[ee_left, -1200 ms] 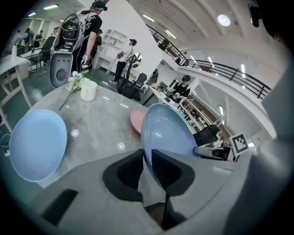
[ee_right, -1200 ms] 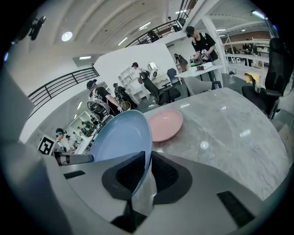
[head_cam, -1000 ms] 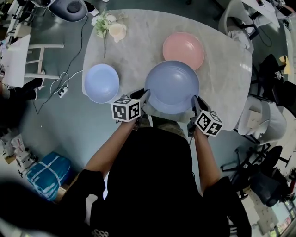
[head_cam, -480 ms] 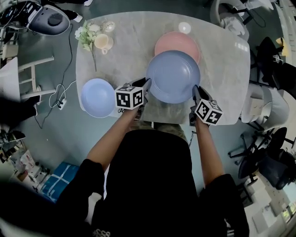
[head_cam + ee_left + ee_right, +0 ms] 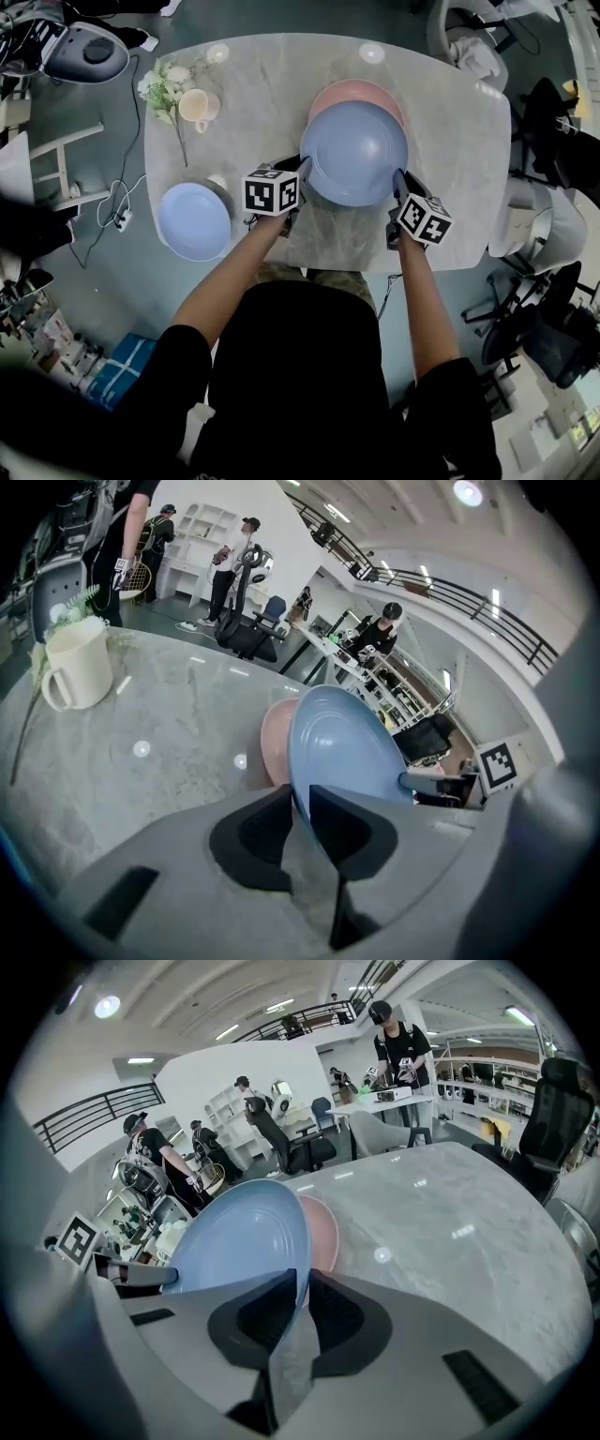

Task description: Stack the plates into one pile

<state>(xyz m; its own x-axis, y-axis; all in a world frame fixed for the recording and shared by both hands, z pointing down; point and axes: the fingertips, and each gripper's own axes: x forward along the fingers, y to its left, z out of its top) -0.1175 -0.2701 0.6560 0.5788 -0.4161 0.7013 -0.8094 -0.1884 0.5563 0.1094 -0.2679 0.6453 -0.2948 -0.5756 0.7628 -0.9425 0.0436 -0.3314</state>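
Together, left tool (image 5: 302, 169) and right tool (image 5: 398, 178) clamp narrowly on opposite rims of the big blue plate (image 5: 354, 150).

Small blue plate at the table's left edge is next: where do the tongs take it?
Probably pinch the small blue plate by its near rim, coming low from the person's side: it lies flat, so only the thin rim fits the tongs.
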